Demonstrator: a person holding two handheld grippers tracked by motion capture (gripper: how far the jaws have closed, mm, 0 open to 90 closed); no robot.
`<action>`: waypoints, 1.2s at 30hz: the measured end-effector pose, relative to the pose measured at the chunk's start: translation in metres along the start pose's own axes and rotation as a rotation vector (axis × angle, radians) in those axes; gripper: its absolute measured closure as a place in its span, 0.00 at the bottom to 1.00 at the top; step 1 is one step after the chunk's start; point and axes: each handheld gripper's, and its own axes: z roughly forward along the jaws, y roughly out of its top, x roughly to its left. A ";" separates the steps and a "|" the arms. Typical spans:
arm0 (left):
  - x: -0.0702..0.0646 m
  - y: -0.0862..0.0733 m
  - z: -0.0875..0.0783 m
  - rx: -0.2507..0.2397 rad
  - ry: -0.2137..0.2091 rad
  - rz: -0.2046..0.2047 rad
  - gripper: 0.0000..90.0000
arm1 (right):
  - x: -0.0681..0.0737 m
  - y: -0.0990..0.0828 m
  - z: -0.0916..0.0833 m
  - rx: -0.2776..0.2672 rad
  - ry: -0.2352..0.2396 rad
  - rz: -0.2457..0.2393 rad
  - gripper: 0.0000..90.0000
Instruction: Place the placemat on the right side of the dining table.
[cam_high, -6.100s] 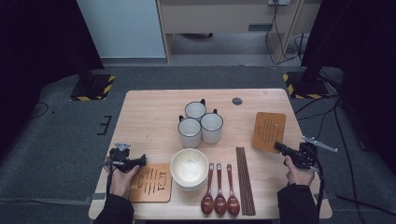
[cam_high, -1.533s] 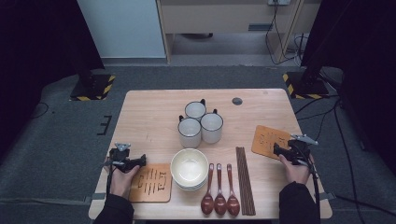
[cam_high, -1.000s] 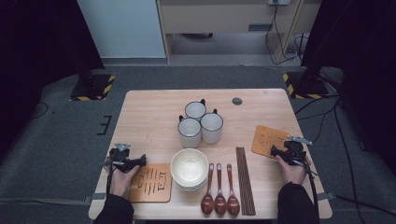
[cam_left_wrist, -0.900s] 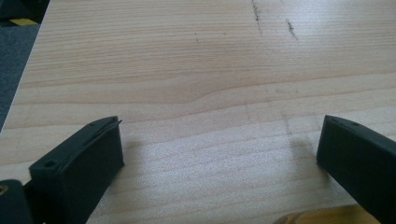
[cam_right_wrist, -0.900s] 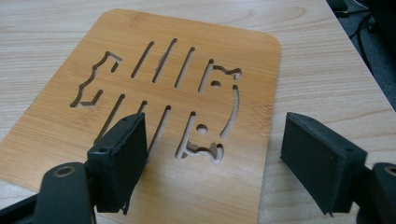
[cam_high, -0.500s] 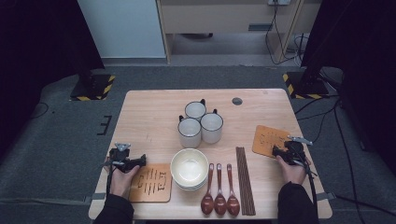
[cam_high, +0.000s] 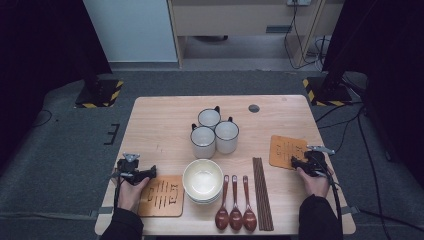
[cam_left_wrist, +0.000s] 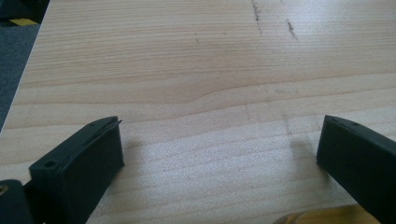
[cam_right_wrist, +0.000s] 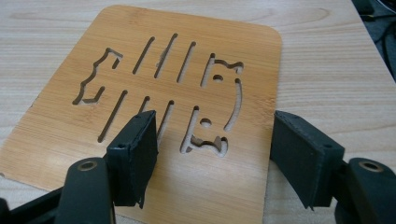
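Note:
A bamboo trivet (cam_high: 284, 149) with cut-out slots lies flat on the right side of the table, slightly turned. My right gripper (cam_high: 297, 161) sits at its near right corner. In the right gripper view, one jaw hovers over the trivet (cam_right_wrist: 252, 60) and the other stands just off its right edge. My right gripper (cam_right_wrist: 212, 116) has just been closing a little, with that corner between the jaws and the pads not pressing on it. My left gripper (cam_high: 151, 173) rests open over bare wood (cam_left_wrist: 219, 126). A second trivet (cam_high: 162, 196) lies just beside it, its corner (cam_left_wrist: 317, 218) peeking in.
A stack of cream bowls (cam_high: 202, 180) sits at the near middle. Three brown spoons (cam_high: 235, 205) and dark chopsticks (cam_high: 262, 195) lie to its right. Three white mugs (cam_high: 215, 132) stand behind. A small dark disc (cam_high: 254, 108) lies near the far edge.
The right trivet now lies nearer the front edge and more turned than six seconds ago. The right hand has drawn back slightly to its corner. The left hand has stayed put.

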 end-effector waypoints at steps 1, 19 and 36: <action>0.000 0.000 0.000 0.000 0.000 0.000 0.00 | -0.001 0.000 0.000 0.000 0.009 -0.011 0.36; 0.000 0.000 0.000 0.000 0.000 0.000 0.00 | 0.000 -0.001 -0.005 -0.035 0.030 -0.031 0.24; 0.000 0.000 0.000 0.000 0.000 0.000 0.00 | 0.010 -0.005 0.001 -0.014 0.001 0.005 0.21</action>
